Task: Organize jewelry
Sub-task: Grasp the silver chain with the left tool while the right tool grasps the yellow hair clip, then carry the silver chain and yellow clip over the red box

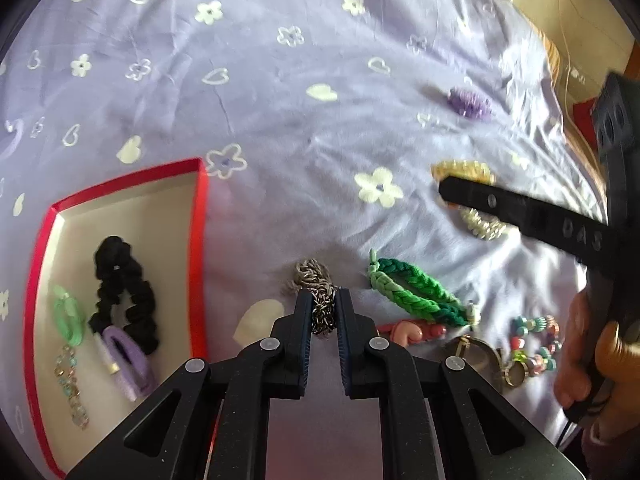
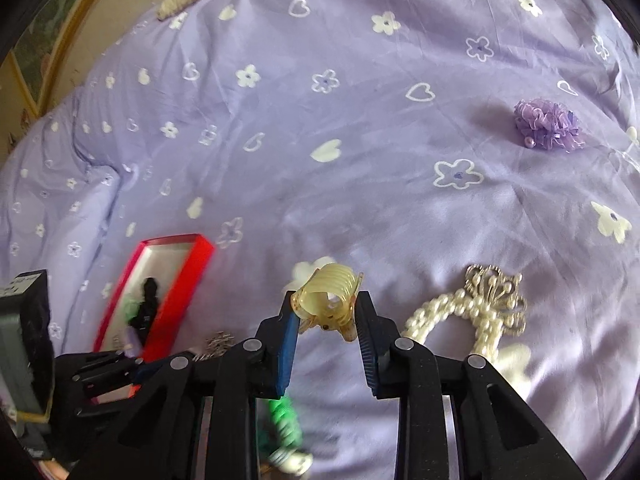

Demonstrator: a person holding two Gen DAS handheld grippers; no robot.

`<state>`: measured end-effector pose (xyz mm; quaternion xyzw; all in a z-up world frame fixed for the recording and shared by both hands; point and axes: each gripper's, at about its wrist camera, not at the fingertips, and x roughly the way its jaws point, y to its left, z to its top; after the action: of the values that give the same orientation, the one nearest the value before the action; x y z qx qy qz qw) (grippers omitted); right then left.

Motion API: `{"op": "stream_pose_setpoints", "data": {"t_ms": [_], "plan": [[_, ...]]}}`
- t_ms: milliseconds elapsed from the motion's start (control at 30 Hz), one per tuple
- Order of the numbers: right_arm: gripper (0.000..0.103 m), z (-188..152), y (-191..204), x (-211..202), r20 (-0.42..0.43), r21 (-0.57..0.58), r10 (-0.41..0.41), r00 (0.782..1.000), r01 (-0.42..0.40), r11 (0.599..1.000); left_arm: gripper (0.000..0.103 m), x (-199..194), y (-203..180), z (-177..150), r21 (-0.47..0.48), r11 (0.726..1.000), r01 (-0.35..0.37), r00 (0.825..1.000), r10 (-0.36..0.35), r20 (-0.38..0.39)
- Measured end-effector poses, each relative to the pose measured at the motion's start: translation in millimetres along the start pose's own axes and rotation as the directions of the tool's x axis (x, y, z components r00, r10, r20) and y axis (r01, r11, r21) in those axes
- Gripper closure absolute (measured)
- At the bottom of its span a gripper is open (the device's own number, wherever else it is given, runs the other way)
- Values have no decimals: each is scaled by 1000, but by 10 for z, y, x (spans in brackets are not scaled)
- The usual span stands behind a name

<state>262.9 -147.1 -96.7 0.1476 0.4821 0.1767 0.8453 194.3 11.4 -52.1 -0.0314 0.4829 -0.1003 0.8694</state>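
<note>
The right gripper's dark finger (image 1: 520,210) covers most of the yellow claw clip (image 1: 464,170) and part of the pearl bracelet (image 1: 484,226), while the green braided bracelet (image 2: 286,426) blurs away beneath the jaws.

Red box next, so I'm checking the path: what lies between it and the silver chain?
Left wrist view: only bare bedspread between the red box and silver chain.
</note>
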Motion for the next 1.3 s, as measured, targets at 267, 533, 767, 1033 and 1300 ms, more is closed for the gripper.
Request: {"op": "stream_pose_setpoints", "data": {"t_ms": [267, 533, 767, 1033, 1300], "plan": [[75, -171, 293, -247, 5, -15, 85, 996, -85, 996, 93, -560, 95, -147, -44, 999, 12, 997, -8, 80], [75, -323, 656, -373, -12, -54, 164, 986, -164, 985, 93, -1097, 313, -386, -108, 994, 14, 989, 2, 149], [75, -479, 1009, -334, -52, -95, 214, 976, -218, 971, 93, -1403, 569, -595, -164, 986, -1, 985, 29, 168], [75, -663, 1387, -217, -108, -147, 245, 963, -260, 954, 93, -1614, 866, -787, -232, 972, -27, 981, 70, 181], [75, -755, 1677, -4, -154, -186, 254, 955, -281, 942, 93, -1661, 1203, -968, -301, 952, -51, 980, 106, 170]]}}
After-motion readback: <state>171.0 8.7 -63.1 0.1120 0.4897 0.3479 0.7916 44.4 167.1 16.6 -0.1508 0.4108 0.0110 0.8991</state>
